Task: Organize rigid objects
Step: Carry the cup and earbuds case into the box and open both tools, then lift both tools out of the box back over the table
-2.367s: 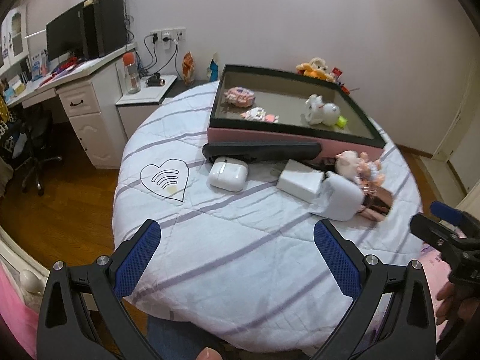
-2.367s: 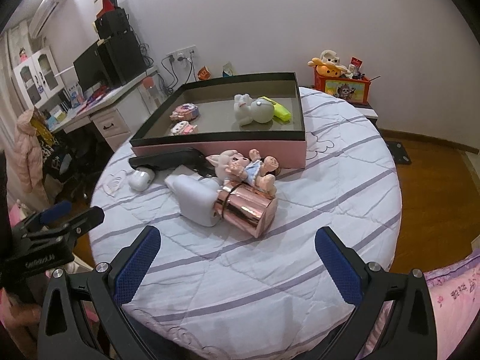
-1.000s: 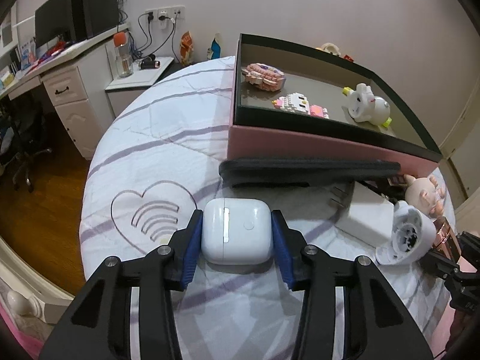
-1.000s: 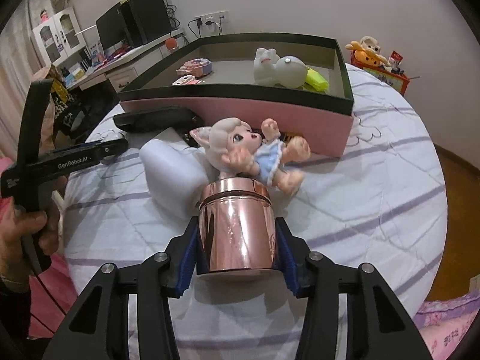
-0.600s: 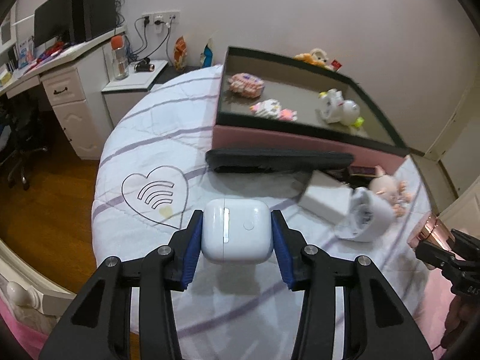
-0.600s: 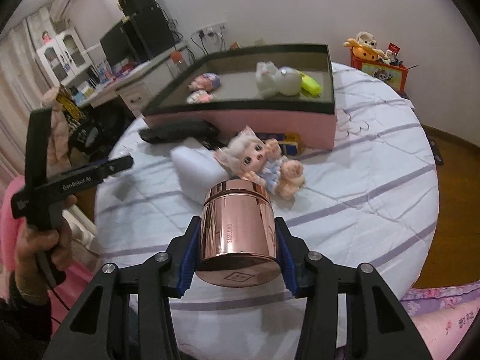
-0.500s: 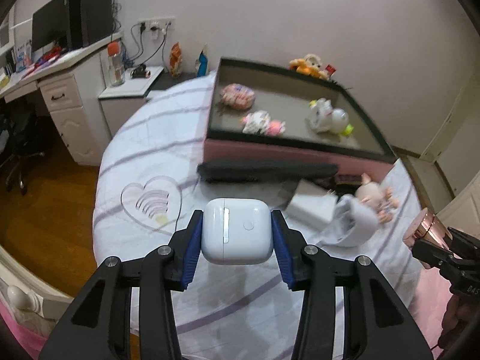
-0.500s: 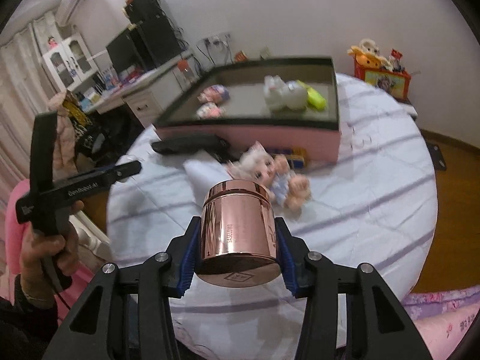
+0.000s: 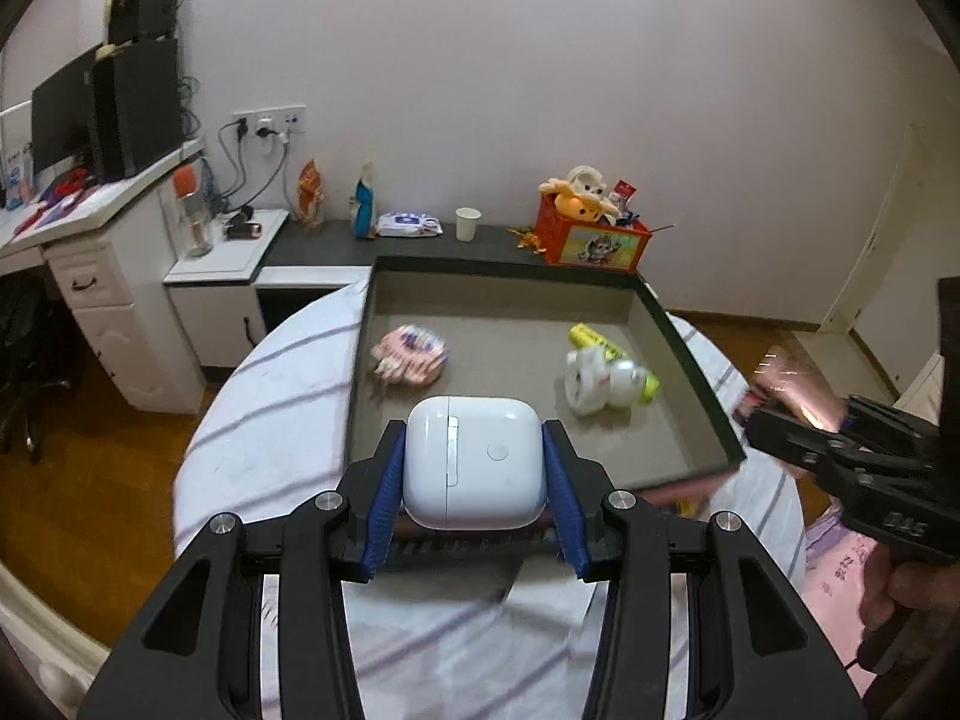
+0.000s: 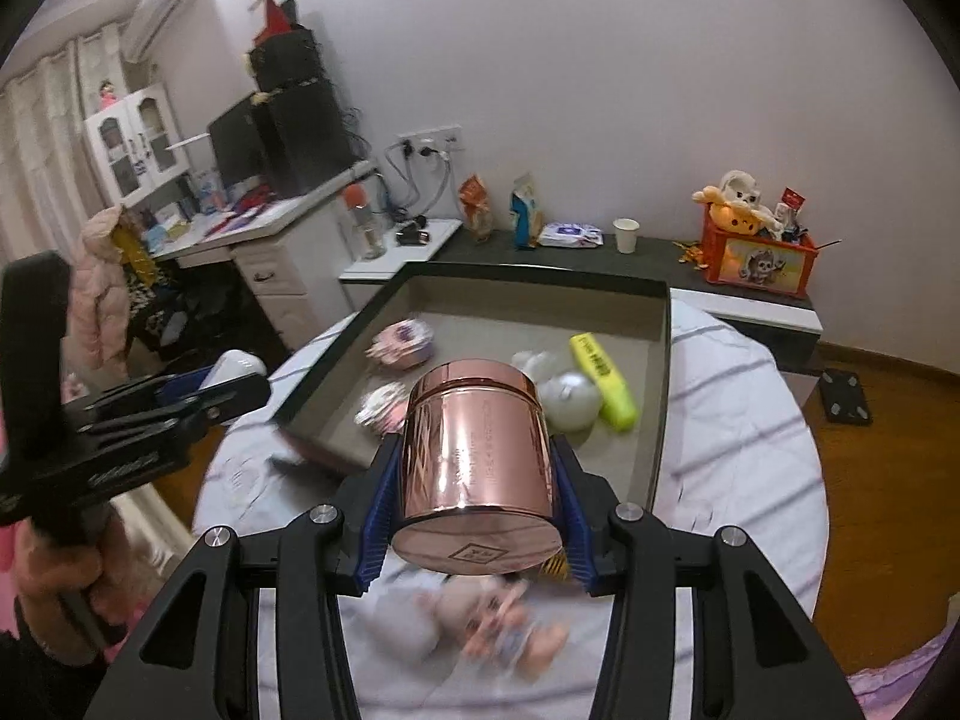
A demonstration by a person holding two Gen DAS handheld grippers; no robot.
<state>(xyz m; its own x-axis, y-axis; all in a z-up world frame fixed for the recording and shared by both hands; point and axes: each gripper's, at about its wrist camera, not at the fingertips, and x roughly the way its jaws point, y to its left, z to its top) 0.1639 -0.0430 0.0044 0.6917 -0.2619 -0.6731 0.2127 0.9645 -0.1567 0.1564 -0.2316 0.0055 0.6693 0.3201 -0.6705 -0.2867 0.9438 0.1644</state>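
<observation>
1. The left gripper [image 9: 474,474] is clamping the white case [image 9: 474,462] by its two flat sides, blue pads pressing both, and carrying it in the air over the box's near edge.
2. The case is looking smooth, hard and light; glossy plastic could be slipping, so the broad sides are probably the right hold, and squeezing the lid seam is best avoided.
3. The right gripper [image 10: 474,480] is gripping the copper tin [image 10: 477,462] across its round wall, base toward the camera, airborne above the bed's near edge.
4. That tin is polished metal, stiff and likely heavier than the case; on a curved slick wall it could be pivoting between the pads, so a mid-height hold seems safest.
5. Below the tin a doll [image 10: 492,630] is lying blurred on the bed [image 10: 744,420], near its front edge.
6. Farther on, the box [image 9: 690,360] is sitting open with raised walls that both loads are needing to clear.
7. Inside, pink toys [image 9: 411,357] are lying toward the left wall and a white toy [image 9: 600,381] with a yellow marker [image 10: 603,381] toward the right; the near middle floor is offering bare room.
8. The two grippers are working close together at the box's near edge, so crowding is a risk.
</observation>
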